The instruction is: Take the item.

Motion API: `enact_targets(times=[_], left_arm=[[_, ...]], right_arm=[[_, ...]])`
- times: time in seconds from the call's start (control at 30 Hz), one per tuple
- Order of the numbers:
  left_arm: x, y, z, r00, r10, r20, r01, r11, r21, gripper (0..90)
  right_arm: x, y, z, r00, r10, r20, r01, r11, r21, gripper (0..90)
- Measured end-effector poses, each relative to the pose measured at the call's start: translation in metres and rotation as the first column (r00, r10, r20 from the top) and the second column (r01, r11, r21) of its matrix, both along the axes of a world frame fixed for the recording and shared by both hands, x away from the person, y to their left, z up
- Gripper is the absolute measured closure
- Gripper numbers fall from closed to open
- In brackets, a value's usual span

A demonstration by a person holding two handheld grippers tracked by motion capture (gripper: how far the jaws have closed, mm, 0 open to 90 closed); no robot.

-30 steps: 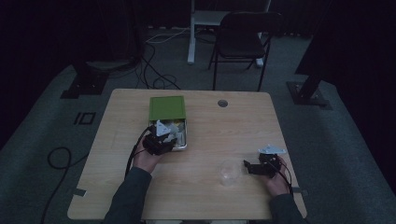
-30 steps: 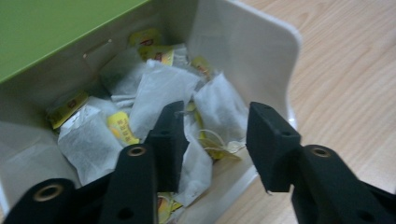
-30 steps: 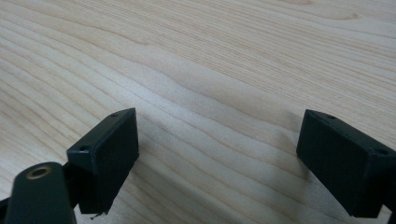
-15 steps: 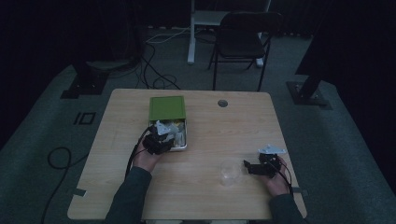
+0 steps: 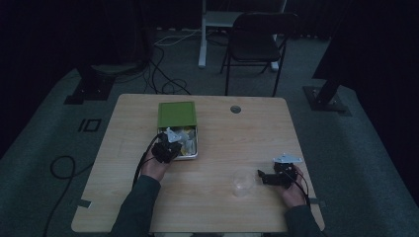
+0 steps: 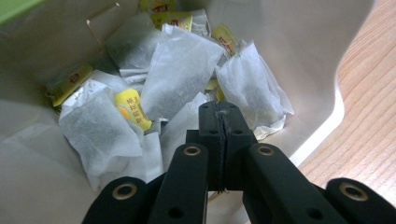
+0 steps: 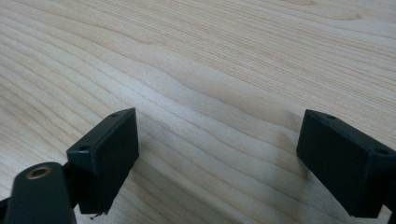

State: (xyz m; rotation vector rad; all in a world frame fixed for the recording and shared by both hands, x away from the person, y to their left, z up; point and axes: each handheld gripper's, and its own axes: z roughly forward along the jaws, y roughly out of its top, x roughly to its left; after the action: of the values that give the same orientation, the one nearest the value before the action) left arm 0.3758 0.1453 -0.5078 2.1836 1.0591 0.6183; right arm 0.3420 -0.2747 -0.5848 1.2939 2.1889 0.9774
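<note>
An open tin (image 5: 197, 149) with a raised green lid (image 5: 177, 114) stands left of the table's middle. It holds several white tea bags (image 6: 180, 70) with yellow tags (image 6: 132, 108). My left gripper (image 6: 218, 107) has just been closing and its jaws now stand pressed together, tips down among the bags. Whether paper is pinched between them I cannot tell. In the high view the left gripper (image 5: 169, 144) sits at the tin's near left corner. My right gripper (image 7: 217, 135) rests open over bare wood, and in the high view the right gripper (image 5: 261, 177) lies near the front right.
A small clear cup (image 5: 242, 181) stands just left of the right gripper. The wooden table (image 5: 237, 138) has a cable hole (image 5: 235, 109) at the back. A black chair (image 5: 259, 42) and floor cables lie beyond the table.
</note>
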Motion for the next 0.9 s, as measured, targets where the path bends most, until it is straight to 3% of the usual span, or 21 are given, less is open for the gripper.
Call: enact_targets(times=[0.63, 0.9], left_arm=[[-0.010, 0.001, 0.023, 0.9987, -0.037, 0.034, 0.039, 0.9967, -0.071, 90.0], [-0.008, 0.000, 0.022, 0.9988, -0.042, 0.024, 0.044, 0.9960, -0.078, 85.2]], right_arm=[[0.000, 0.000, 0.000, 1.0000, 0.000, 0.001, 0.000, 1.0000, 0.000, 12.5], [0.000, 0.000, 0.000, 1.0000, 0.000, 0.001, 0.000, 1.0000, 0.000, 12.6]])
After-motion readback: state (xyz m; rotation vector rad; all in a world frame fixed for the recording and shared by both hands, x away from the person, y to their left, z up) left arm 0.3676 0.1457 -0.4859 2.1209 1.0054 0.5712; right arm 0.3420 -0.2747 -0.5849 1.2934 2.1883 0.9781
